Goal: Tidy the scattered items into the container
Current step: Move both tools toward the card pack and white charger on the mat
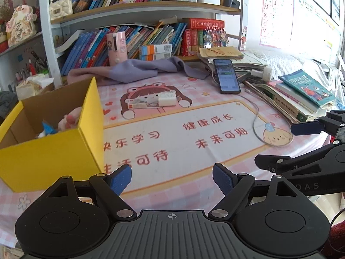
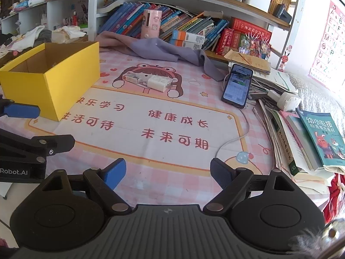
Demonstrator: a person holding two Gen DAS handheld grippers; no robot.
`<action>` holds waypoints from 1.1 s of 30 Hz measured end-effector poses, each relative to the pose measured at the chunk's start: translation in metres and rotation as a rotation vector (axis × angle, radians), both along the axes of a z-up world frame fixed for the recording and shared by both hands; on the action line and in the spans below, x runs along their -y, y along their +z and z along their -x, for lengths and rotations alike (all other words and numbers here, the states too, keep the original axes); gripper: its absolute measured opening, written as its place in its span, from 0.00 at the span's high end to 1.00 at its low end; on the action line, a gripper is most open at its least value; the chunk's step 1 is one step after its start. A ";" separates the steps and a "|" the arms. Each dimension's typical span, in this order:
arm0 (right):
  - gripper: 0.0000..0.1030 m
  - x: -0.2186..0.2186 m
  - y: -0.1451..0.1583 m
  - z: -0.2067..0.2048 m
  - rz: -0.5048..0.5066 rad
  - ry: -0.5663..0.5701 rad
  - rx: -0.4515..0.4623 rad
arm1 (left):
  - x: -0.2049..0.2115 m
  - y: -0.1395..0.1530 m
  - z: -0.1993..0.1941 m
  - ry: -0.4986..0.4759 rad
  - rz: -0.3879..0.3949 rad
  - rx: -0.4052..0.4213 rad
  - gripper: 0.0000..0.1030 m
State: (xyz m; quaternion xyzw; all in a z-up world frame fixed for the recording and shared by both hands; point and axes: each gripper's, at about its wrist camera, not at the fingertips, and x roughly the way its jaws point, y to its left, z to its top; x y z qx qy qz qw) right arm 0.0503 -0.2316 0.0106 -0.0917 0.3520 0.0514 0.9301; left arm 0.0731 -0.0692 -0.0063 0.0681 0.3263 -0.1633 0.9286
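My left gripper (image 1: 172, 178) and right gripper (image 2: 168, 172) hang side by side, tilted downward, jaws spread and empty; the right sits at the left's three o'clock.

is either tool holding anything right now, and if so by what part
Nothing is held. The left tool and the right tool both hover open over the pink cartoon-printed desk mat, with nothing between their blue pads.

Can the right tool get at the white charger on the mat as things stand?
Probably yes: the right tool is open and empty, and only bare mat lies between it and the white charger.
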 end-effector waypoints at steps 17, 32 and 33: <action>0.19 0.030 -0.003 -0.106 -0.038 0.108 -0.029 | 0.033 0.001 -0.087 0.107 -0.019 -0.020 0.19; 0.19 0.039 -0.014 -0.219 -0.102 0.297 -0.046 | 0.056 0.011 -0.182 0.267 -0.093 -0.002 0.19; 0.19 0.038 -0.016 -0.225 -0.105 0.309 -0.047 | 0.057 0.010 -0.188 0.273 -0.097 -0.006 0.19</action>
